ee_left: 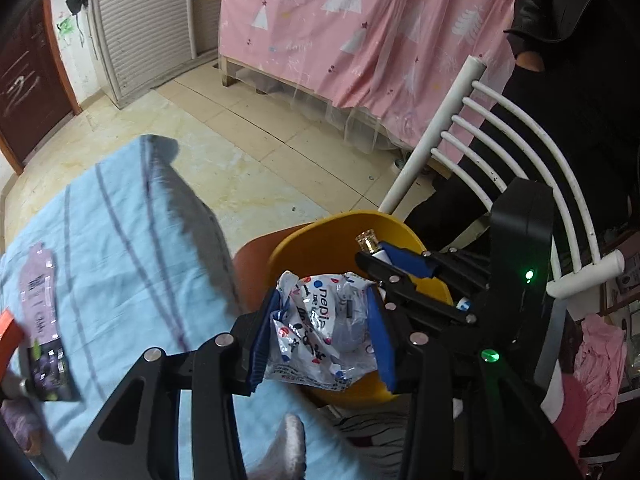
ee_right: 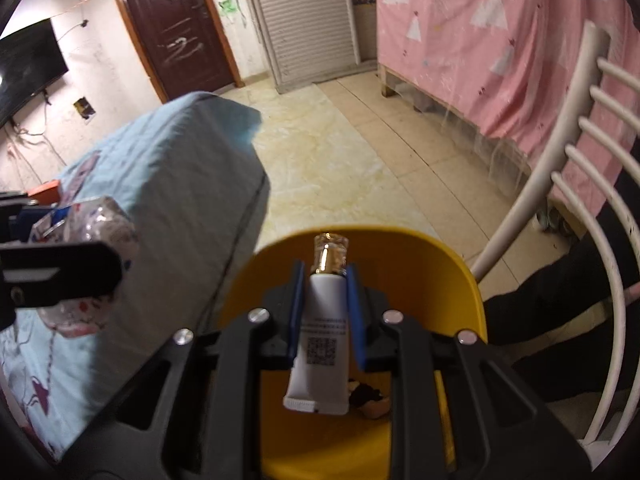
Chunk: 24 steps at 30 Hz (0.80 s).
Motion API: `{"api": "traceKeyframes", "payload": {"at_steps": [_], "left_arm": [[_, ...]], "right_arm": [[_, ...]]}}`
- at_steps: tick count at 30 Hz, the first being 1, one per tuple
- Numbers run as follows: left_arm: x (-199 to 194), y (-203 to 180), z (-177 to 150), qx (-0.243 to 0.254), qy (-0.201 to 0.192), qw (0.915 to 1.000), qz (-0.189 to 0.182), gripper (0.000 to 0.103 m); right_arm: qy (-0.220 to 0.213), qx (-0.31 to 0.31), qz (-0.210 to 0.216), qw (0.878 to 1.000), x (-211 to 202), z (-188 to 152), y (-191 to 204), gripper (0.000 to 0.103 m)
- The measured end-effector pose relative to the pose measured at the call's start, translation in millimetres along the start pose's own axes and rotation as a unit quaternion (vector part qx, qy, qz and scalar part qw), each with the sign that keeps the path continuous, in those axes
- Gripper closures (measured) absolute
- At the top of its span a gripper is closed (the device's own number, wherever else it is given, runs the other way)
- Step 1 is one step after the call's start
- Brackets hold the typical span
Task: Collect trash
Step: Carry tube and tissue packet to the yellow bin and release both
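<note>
My left gripper (ee_left: 320,320) is shut on a crumpled white plastic wrapper (ee_left: 320,332) with red and blue dots, held over the near rim of the yellow bin (ee_left: 320,240). My right gripper (ee_right: 326,280) is shut on a white tube (ee_right: 322,344) with a clear gold cap, held above the yellow bin (ee_right: 440,264). The right gripper (ee_left: 400,260) with the tube's cap also shows in the left wrist view, over the bin's far side. The left gripper with the wrapper (ee_right: 92,232) shows at the left of the right wrist view. Dark scraps (ee_right: 368,398) lie in the bin.
A table under a light blue cloth (ee_left: 120,240) stands left of the bin, with a purple sachet (ee_left: 40,312) and an orange object (ee_left: 8,332) on it. A white slatted chair (ee_left: 520,152) stands right of the bin. A bed with a pink cover (ee_left: 360,32) is behind.
</note>
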<state>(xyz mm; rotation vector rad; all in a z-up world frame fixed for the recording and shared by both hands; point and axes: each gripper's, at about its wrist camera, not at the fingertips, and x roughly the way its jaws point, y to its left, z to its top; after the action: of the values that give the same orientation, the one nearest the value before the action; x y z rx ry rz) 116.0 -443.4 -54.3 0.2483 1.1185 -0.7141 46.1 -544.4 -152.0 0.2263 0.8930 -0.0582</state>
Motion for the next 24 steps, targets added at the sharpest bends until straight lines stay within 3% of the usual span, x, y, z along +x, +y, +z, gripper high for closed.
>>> {"api": "traceKeyframes", "payload": {"at_steps": [2,10,16,17,18,19,20,24], "left_arm": [[7.3,-4.0,4.0,-0.001,0.004,1.0,-0.003,0.068],[15.4,-9.3,12.3,0.003,-0.002,0.9998,-0.022,0.038],[-2.4,4.2,3.0,-0.01,-0.01,0.9996,-0.025,0.037],[-9.0,7.3,-0.7,-0.011,-0.014,0.9996,-0.024,0.037],[-13.5,9.4,-3.2,-0.012,-0.018,0.9995,-0.022,0.037],[-20.4,12.7,-6.2,-0.013,-0.023,0.9994,-0.021,0.037],[-29.1,16.9,-10.2,-0.014,-0.031,0.9992,-0.02,0.037],[-58.5,36.5,-22.5,-0.023,-0.054,0.9982,-0.014,0.037]], "right_arm": [[0.002,0.01,-0.005,1.0,2.8,-1.7,-7.9,0.083],[0.003,0.038,-0.014,0.999,1.7,-5.9,-21.3,0.083],[-0.008,0.037,-0.015,0.999,-8.4,0.1,-14.7,0.083],[-0.011,0.035,-0.015,0.999,-11.0,1.3,-11.6,0.075],[-0.014,0.032,-0.014,0.999,-15.0,3.3,-5.2,0.057],[-0.019,0.029,-0.011,0.999,-19.3,4.1,0.2,0.051],[-0.025,0.024,-0.007,0.999,-23.5,6.4,8.4,0.047],[-0.037,0.0,-0.001,0.999,-34.3,14.3,39.2,0.046]]}}
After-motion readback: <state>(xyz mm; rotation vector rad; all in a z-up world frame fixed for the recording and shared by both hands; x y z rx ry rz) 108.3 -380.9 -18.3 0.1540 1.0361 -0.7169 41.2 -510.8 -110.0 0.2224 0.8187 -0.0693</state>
